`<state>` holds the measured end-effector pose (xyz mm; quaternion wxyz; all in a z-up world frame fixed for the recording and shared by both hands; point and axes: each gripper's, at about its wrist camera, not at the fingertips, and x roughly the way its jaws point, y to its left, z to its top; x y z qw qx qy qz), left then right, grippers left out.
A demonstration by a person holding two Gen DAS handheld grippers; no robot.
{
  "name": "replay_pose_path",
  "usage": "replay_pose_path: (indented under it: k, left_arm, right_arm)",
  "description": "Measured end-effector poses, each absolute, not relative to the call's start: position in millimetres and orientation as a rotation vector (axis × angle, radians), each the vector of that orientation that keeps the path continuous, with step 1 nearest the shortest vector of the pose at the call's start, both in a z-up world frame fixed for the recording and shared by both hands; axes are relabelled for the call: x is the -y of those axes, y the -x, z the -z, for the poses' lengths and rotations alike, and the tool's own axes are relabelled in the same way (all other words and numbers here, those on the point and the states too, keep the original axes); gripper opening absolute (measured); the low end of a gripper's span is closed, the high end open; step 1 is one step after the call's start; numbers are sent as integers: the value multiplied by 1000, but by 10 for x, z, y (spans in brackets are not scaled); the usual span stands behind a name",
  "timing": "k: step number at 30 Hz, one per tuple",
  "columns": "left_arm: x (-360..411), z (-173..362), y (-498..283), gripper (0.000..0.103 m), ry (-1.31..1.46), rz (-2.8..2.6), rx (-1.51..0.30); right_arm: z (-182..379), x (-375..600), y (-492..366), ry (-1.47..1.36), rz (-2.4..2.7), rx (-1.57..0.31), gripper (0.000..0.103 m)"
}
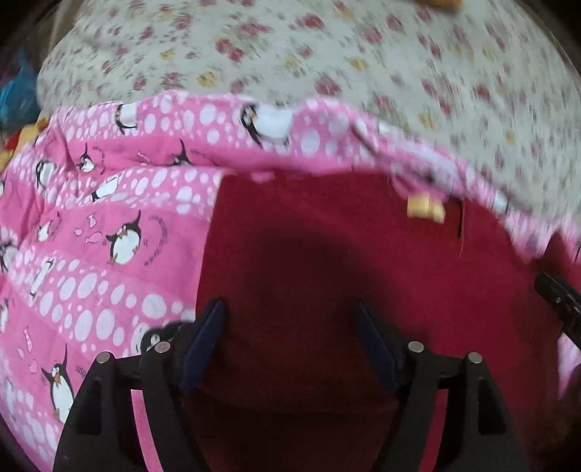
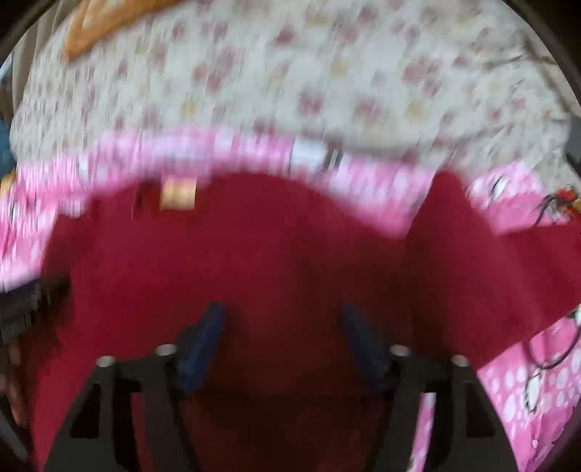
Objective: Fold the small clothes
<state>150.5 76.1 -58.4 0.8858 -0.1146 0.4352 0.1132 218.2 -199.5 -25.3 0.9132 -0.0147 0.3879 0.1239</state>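
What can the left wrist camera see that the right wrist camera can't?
Only the left wrist view shows sharp penguin prints on the pink garment and something blue at the far left. Only the right wrist view shows an orange cloth at the top. Both share the red lining, a small tan tag, the flowered sheet, and open grippers: left gripper, right gripper.

A pink penguin-print blanket (image 1: 109,225) lies on a floral bedsheet (image 1: 363,65) that stretches far. A blue item (image 1: 14,94), blurred, sits at far left.
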Motion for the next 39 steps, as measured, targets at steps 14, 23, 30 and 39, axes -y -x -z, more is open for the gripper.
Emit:
replay_pose_path:
  k: [14,23,30,39]
  left_arm:
    - [-1103,840,-1739,57,370,-316,-935]
    - [-689,497,-1329,54,204,-269,-904]
    - [46,-410,-840,54,189,-6,-808]
    - [190,21,-786,54,81,65,-628]
  right_arm:
    - [561,1889,-2529,-30,-279,-898,85]
    - [-168,2330,-1726,-164,-271,-690,84]
    - [-426,3332,-1421,-197,-127,-691,84]
    - [-349,4319,-1408,-106,171,-707,84]
